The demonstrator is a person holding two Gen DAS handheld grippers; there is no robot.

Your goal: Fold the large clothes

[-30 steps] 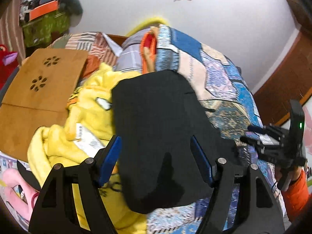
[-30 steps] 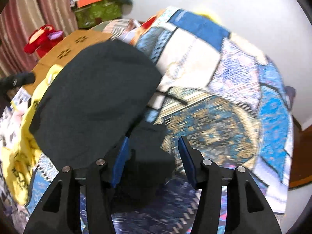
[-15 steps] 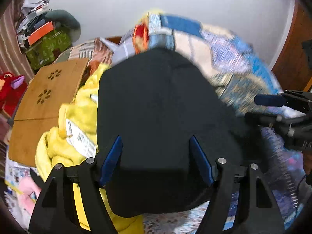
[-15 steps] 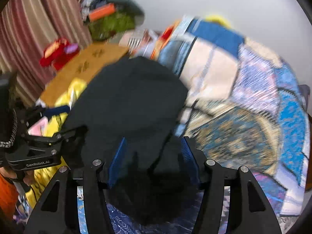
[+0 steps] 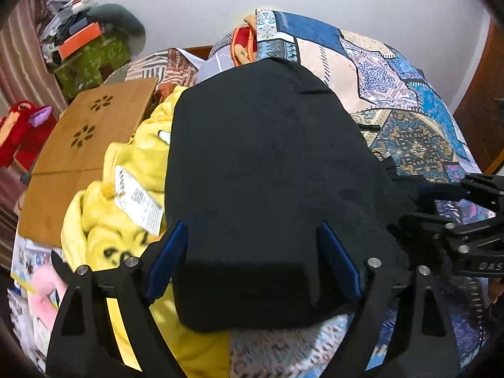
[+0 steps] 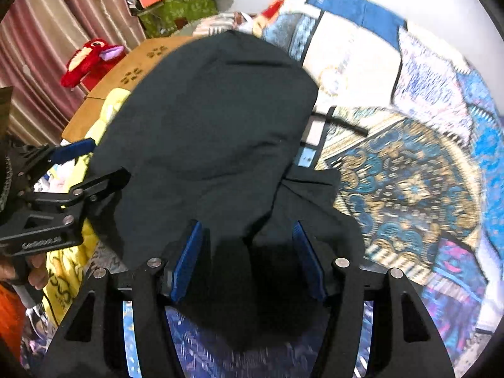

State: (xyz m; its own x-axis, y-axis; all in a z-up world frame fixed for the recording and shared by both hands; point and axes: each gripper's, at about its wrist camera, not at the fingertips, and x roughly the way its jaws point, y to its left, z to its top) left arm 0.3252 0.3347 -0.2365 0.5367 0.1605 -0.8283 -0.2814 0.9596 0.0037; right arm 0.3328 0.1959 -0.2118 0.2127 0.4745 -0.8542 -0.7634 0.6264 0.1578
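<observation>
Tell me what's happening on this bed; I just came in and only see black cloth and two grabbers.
A person is folding a black garment on a patterned bedspread, using a handheld gripper in each hand. The left gripper and right gripper both sit over the garment's near edge, jaws apart and just opened wider, cloth between them but not pinched. A yellow garment lies alongside.

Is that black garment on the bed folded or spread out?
Folded: the black garment lies as a compact doubled-over pad with a thick near edge.
</observation>
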